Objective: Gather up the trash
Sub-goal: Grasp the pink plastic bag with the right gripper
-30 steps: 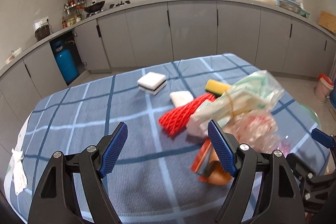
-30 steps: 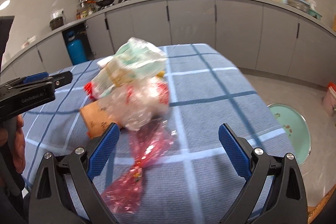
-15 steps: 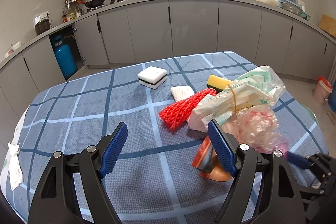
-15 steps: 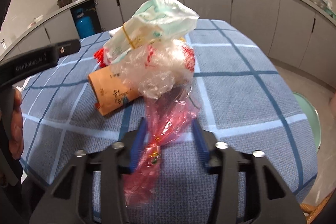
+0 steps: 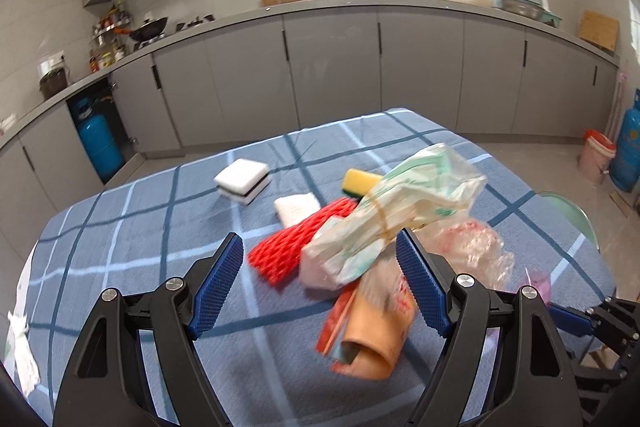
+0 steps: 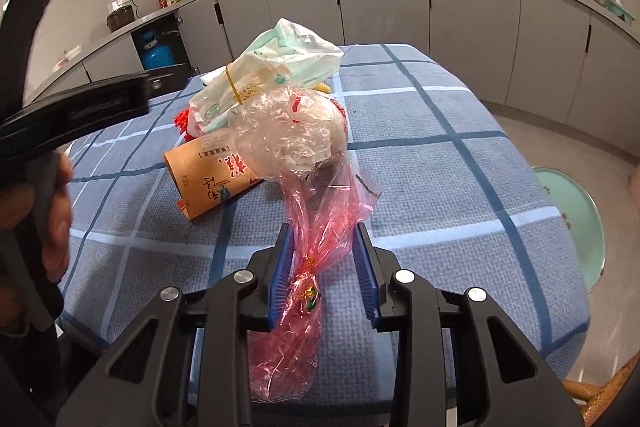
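Right gripper (image 6: 324, 263) closing around red plastic bag (image 6: 316, 227); contents unclear.

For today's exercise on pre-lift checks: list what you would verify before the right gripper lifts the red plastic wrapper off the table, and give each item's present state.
1. Red plastic wrapper between the right gripper jaws: ok.
2. Jaws fully clamped: not ok, closing, gaps show beside the wrapper.
3. Wrapper free of the clear bag: cannot tell, they overlap.
4. Left gripper clear of the wrapper: ok, open, holding nothing.
5. Paper cup outside the grip: ok.
6. Tablecloth not pinched: cannot tell.
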{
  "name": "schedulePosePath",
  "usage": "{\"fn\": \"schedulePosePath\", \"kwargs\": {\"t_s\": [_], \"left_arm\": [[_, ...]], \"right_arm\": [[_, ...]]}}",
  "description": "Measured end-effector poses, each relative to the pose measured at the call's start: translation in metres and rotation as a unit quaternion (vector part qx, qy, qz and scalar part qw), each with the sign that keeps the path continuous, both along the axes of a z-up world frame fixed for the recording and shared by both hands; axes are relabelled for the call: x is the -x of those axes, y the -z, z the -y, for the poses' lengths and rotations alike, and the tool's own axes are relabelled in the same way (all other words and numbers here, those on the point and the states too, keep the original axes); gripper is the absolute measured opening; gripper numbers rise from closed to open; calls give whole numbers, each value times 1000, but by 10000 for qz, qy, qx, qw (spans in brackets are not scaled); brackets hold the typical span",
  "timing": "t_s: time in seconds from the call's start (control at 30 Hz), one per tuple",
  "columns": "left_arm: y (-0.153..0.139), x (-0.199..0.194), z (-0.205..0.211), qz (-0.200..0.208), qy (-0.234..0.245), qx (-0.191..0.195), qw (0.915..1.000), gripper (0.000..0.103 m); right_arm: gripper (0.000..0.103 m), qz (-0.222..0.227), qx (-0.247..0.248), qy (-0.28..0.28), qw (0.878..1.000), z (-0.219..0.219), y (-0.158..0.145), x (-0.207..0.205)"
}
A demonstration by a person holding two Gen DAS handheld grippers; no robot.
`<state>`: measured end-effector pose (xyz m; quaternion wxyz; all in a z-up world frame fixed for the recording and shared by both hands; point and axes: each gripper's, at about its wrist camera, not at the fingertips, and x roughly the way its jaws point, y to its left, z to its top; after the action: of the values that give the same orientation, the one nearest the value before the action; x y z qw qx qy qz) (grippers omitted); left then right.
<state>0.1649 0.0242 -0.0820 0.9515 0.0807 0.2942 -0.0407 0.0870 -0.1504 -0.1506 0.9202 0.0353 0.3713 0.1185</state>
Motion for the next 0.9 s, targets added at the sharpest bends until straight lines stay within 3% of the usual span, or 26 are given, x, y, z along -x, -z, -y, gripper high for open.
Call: {"fn": "schedulePosePath", "kwargs": {"t_s": [0.17,0.37,0.43,0.5,0.87,0.9], "left_arm": [[11,-21,12,-183,192,-66,9996,76],[22,-31,15,-484,355,-13,9982,41],[22,-30,17,-528,414,-31,9977,15],[20,-27,16,-521,452,-28,9976,1],[-12,-1,0,-104,467,34,9988,2],[-12,-1,0,-84,445,35,9990,12]], "right_arm": [[32,-11,-61,144,9999,11,2,1],[32,39,-74,133,9999,13,2,1],[32,44,-79,137,9999,13,2,0],[32,70,-91,136,9998,14,1,0],[32,266,-88,171,9995,16,-12,6],[32,274,-87,179,9994,17,-12,6]]}}
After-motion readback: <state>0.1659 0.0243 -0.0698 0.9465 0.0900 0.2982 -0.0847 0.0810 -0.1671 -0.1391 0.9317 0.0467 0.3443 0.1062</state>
